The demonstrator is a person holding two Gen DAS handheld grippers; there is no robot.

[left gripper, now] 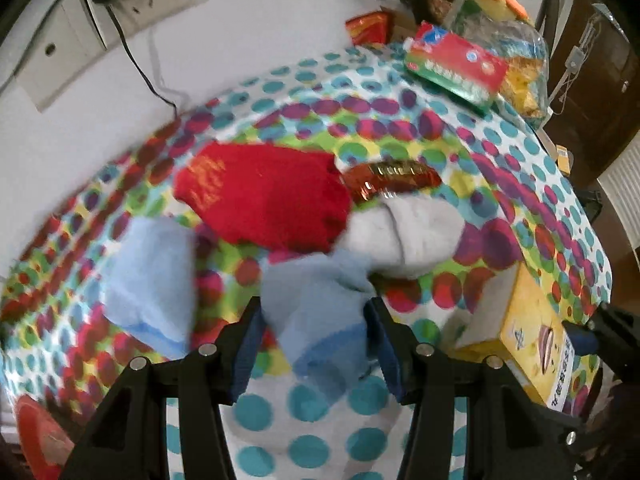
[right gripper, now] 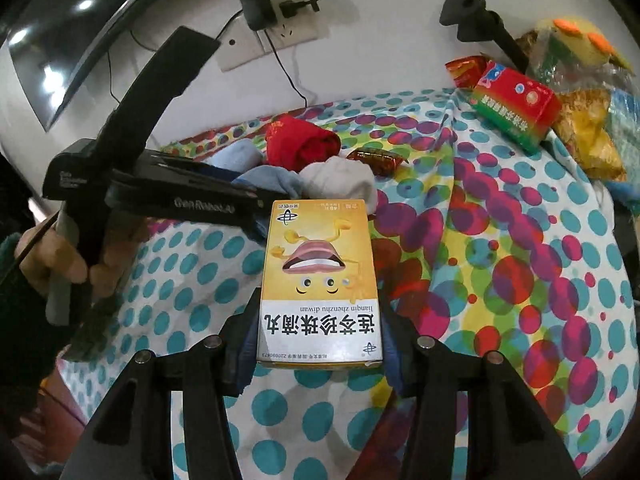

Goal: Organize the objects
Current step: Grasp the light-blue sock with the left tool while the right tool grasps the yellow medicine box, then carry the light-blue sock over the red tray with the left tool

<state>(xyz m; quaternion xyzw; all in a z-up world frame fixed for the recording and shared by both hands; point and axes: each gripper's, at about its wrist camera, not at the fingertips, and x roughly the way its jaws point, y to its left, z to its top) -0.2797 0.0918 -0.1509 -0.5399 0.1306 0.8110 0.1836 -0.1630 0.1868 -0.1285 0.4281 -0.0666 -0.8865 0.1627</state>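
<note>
while the right gripper (right gripper: 320,336) clamps both fingers on the near end of a yellow box (right gripper: 320,280), the box lies over the dotted cloth (right gripper: 500,264); its label shows a cartoon mouth, chinese characters and the romanised line "lianqin zhenzhu diwan". left gripper (left gripper: 316,344), its side marked "genrobot" in the right wrist view, is closed on a light blue sock (left gripper: 320,312). touching that sock lie a white sock (left gripper: 404,236), a red sock (left gripper: 268,196) with gold lettering too blurred to read, and another blue sock (left gripper: 152,280). a red-gold wrapper (left gripper: 392,182) sits just behind them. a red-green box (right gripper: 516,108) with unreadable print rests at the far edge.
</note>
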